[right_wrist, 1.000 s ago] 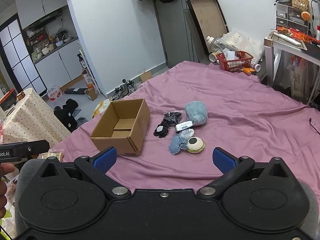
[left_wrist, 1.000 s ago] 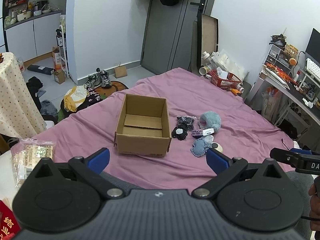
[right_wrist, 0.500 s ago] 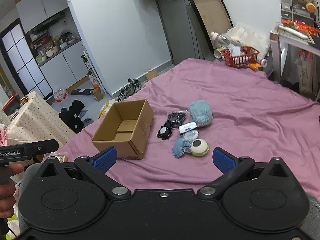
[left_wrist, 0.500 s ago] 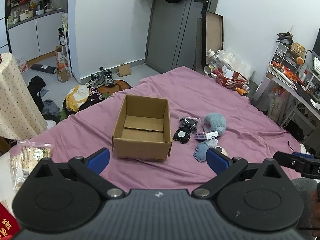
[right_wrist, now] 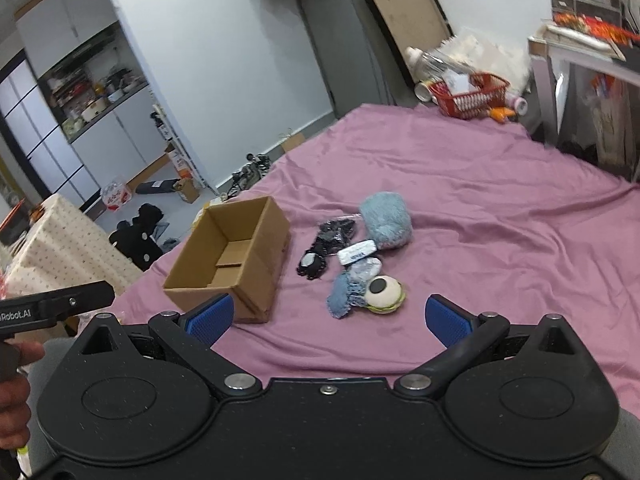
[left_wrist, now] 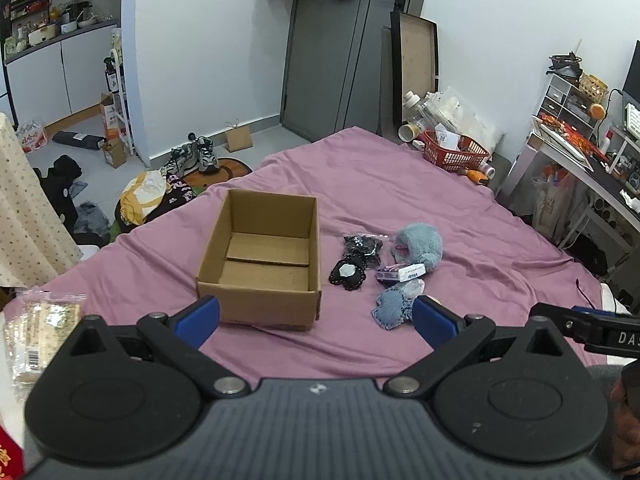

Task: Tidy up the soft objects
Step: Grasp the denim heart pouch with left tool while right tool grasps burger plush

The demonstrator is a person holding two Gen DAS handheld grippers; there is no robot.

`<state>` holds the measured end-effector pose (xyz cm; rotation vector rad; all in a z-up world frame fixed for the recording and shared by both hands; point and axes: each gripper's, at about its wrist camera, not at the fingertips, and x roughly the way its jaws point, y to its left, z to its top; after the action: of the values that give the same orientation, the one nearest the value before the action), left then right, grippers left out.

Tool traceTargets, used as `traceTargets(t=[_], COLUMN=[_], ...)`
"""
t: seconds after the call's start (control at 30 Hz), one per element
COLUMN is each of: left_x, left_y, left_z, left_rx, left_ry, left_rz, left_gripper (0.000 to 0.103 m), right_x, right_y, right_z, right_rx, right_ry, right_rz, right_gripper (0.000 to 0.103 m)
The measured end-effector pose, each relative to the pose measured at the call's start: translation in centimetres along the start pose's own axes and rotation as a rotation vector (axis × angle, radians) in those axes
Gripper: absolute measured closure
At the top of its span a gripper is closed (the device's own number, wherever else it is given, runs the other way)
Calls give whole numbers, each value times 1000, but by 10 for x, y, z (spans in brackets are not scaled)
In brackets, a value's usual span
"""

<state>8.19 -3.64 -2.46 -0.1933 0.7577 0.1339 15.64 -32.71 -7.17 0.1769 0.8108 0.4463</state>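
A bed covered in a wrinkled purple sheet (left_wrist: 420, 184) spreads out ahead of both tools. Beyond its far edge stand a grey door (left_wrist: 332, 52) and a white wall, with shoes (left_wrist: 200, 156) and clothes scattered on the floor to the far left. A red basket (left_wrist: 454, 154) sits past the far right corner, and a cluttered counter (left_wrist: 580, 160) runs along the right side.

The left tool (left_wrist: 316, 318) is spread wide with nothing between its blue pads; the right tool (right_wrist: 328, 316) is likewise wide and empty. Both are held above the near edge of the bed, with a bare stretch of sheet between them and the objects. A broad area of bare sheet also lies ahead and to the right of the right tool.

Just ahead and left of the left tool stands an open cardboard box (left_wrist: 264, 256), upright and empty. To its right, close together on the sheet, lie a fluffy blue plush (left_wrist: 420, 246), a black lace pouch (left_wrist: 354, 260), a small white-and-purple packet (left_wrist: 400, 273), a denim-blue fabric piece (left_wrist: 392, 308) and, in the right wrist view, a round cream eyeball plush (right_wrist: 384, 292).
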Motion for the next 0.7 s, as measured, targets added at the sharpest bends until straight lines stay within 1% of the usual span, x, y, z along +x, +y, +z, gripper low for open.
traceTargets(t=[0.1, 0.17, 0.33, 0.5, 0.7], left_x=[14, 25, 56, 87, 118], left_y=[-8, -14, -27, -39, -51], left_z=[3, 5, 7, 8, 11], left_rx=[-11, -13, -32, -38, -57], left_ry=[4, 8, 34, 77, 118], left_rz=[-11, -16, -13, -26, -31], left_gripper=[2, 2, 4, 12, 20], right_x=[11, 19, 47, 78, 101], right_y=[-11, -19, -39, -61, -77], right_z=[3, 6, 9, 12, 19], right_rx=[27, 51, 125, 235, 300], right_ry=[4, 10, 53, 112, 147], right_rz=[-3, 2, 27, 48, 55], right_gripper=[0, 2, 16, 26, 27])
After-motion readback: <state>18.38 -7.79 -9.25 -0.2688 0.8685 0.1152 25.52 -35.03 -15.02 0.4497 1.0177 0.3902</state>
